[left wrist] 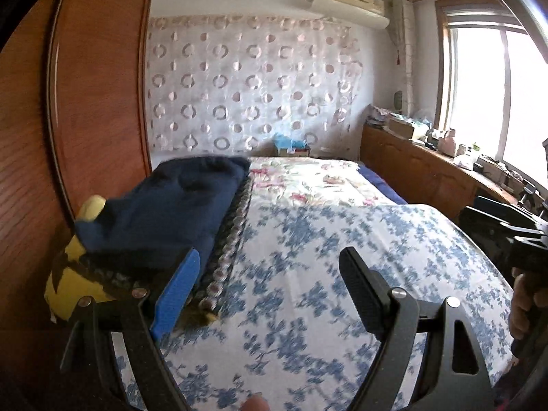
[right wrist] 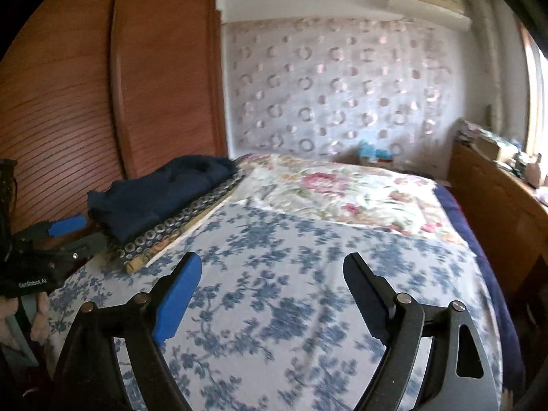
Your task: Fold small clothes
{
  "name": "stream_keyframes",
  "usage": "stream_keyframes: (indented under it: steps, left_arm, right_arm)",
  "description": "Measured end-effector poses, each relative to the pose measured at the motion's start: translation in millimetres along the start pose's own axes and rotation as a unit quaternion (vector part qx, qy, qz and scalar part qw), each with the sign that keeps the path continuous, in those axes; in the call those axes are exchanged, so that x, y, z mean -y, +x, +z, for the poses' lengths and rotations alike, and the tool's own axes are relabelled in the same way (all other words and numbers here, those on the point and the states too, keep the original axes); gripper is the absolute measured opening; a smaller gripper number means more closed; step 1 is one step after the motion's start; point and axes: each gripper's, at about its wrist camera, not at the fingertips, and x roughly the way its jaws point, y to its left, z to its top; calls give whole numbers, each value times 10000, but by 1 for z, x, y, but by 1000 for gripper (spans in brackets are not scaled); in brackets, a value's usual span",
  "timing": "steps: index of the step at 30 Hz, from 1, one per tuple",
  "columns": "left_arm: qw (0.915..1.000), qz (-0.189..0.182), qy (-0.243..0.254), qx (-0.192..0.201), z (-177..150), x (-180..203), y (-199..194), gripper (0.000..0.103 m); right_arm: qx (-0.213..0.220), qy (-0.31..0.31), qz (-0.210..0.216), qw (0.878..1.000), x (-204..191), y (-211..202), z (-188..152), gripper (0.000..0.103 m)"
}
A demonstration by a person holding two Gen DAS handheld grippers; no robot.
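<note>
A dark navy garment (left wrist: 171,205) lies folded on top of a patterned cloth and a yellow cloth (left wrist: 68,274) at the left edge of the bed; it also shows in the right wrist view (right wrist: 161,188). My left gripper (left wrist: 270,260) is open and empty, its blue pad (left wrist: 178,294) right beside the pile. My right gripper (right wrist: 274,267) is open and empty above the blue floral sheet (right wrist: 291,274). The left gripper shows at the left edge of the right wrist view (right wrist: 65,229).
A wooden wardrobe (left wrist: 85,102) stands close on the left. A floral quilt (right wrist: 342,188) covers the far half of the bed. A cluttered wooden cabinet (left wrist: 428,167) runs along the right under the window.
</note>
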Motion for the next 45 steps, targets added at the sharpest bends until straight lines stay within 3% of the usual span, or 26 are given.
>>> stream_keyframes:
  steps: [13,25,45]
  left_arm:
    - [9988,-203,240,379,47,42,-20,84]
    - [9989,-166,183,400,48,38,-21,84]
    - [9989,-143,188,417,45,37,-22,84]
  right_arm:
    - [635,282,-536,9961,-26,-76,-3,86]
    - [685,319,-662,9949,-36,-82,-19,86]
    - [678,365,-668,9948,-5,-79,-13,86]
